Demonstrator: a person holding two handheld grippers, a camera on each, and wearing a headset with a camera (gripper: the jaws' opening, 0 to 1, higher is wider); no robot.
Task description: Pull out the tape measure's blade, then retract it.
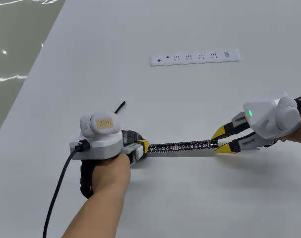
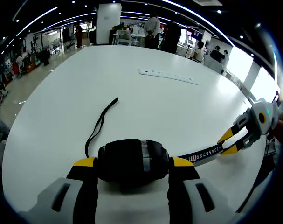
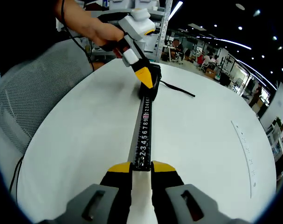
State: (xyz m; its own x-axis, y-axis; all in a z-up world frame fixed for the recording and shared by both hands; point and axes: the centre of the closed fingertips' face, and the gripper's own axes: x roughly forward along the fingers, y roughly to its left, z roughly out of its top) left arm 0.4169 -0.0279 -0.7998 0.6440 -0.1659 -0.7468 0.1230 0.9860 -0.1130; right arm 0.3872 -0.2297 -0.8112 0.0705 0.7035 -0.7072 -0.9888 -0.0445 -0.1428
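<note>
White worktable (image 1: 140, 29), busy open hall behind. Your left gripper (image 2: 133, 163) clamps black tape measure case (image 3: 149, 81), resting on table. Your right gripper (image 3: 141, 167) pinches tip of blade (image 3: 144, 135), partly extended between grippers. Pull straight along blade line, low over table. Pin case firmly. Avoid twisting blade.

Black tape measure case (image 2: 132, 161), black blade (image 3: 143, 135) with white numerals, yellow-tipped fingers (image 3: 119, 168), white table (image 1: 140, 39)
</note>
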